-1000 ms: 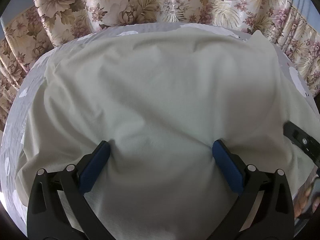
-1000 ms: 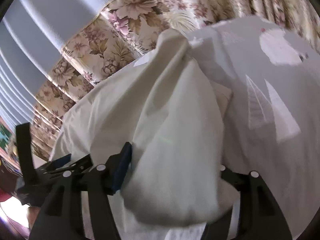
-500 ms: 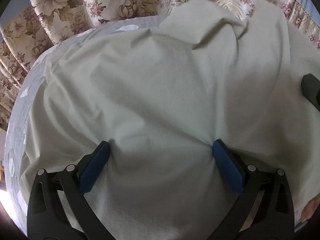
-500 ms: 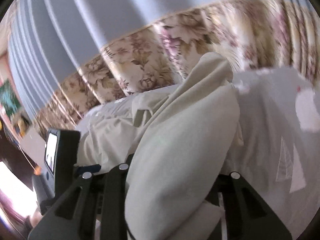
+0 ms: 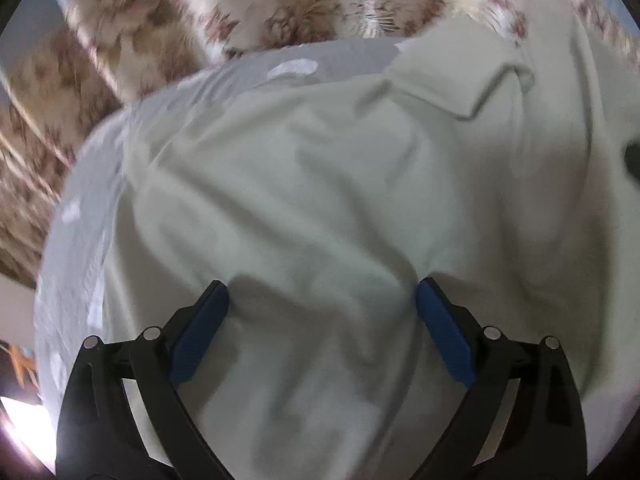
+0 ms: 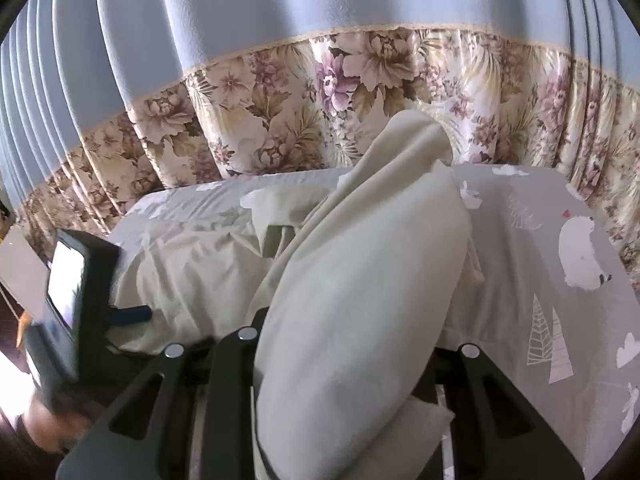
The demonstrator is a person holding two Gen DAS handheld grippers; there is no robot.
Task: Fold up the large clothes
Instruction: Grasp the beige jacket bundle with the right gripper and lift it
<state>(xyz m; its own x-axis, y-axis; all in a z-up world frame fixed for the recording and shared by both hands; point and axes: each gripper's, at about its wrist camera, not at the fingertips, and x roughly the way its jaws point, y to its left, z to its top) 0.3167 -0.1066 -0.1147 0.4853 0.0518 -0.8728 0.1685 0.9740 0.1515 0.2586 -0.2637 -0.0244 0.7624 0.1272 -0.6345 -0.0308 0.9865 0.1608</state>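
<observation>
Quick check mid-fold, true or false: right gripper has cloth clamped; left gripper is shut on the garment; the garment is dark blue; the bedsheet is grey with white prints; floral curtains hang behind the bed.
1. True: the right gripper is clamped on the cream garment.
2. False: the left gripper is wide open over it.
3. False: the garment is cream.
4. True: the bedsheet is grey with white prints.
5. True: floral curtains hang behind.

A gray bed sheet (image 6: 560,240) covers the bed, with white trees (image 6: 548,344) and a white animal (image 6: 580,256) (maybe a bear) printed on it. Behind hangs a flowery curtain (image 6: 280,120), blue higher up.
</observation>
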